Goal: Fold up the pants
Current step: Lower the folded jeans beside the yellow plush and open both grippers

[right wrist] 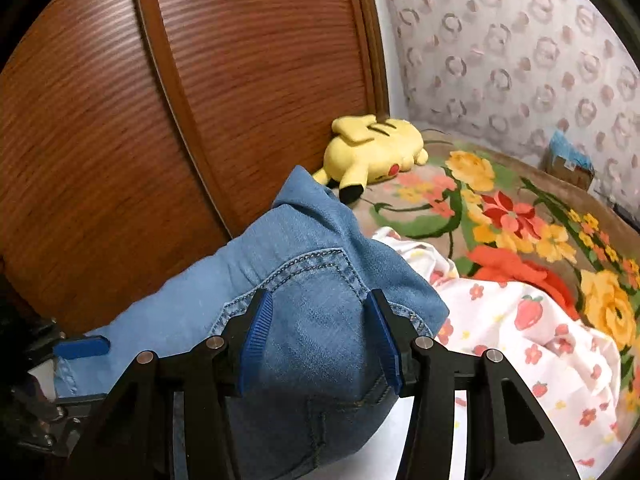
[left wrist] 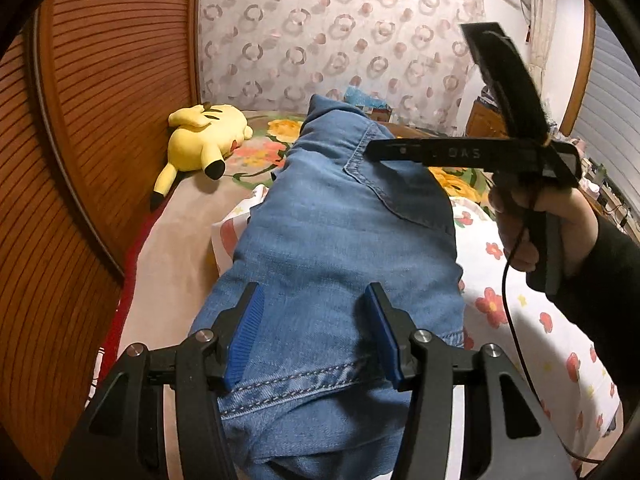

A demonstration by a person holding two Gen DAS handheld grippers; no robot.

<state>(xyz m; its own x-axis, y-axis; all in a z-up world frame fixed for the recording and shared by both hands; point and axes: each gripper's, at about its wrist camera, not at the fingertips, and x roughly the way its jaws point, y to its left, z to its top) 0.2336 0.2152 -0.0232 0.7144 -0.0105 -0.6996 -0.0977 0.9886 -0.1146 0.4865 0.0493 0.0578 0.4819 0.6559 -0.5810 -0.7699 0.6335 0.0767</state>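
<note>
Left wrist view gave me the jeans (left wrist: pixel 336 248) lying folded in a long bundle on the bed, running away from the camera toward the patterned wall (left wrist: pixel 340 28). My left gripper (left wrist: pixel 316 336) stood with its blue pads apart, one on each side of the hemmed end of the denim, and neither pad pressed on the cloth as far as I could see. Off to the right I saw my right hand (left wrist: pixel 536 228) around the handle of the other tool, its black body raised above the far part of the jeans, over a stitched pocket.

From the right wrist view, my right gripper (right wrist: pixel 324 340) also had its pads spread, framing a back pocket of the jeans without closing on it. One blue pad (right wrist: pixel 82 347) of the left gripper showed at the lower left edge, close against the denim.

I noted the jeans rested on a white sheet (right wrist: pixel 540 344) printed with small flowers and strawberries, which lay over a bright floral blanket (right wrist: pixel 516 216). A yellow plush toy (right wrist: pixel 372 152) lay against the slatted wooden headboard (right wrist: pixel 248 60), beyond the far end of the jeans.
</note>
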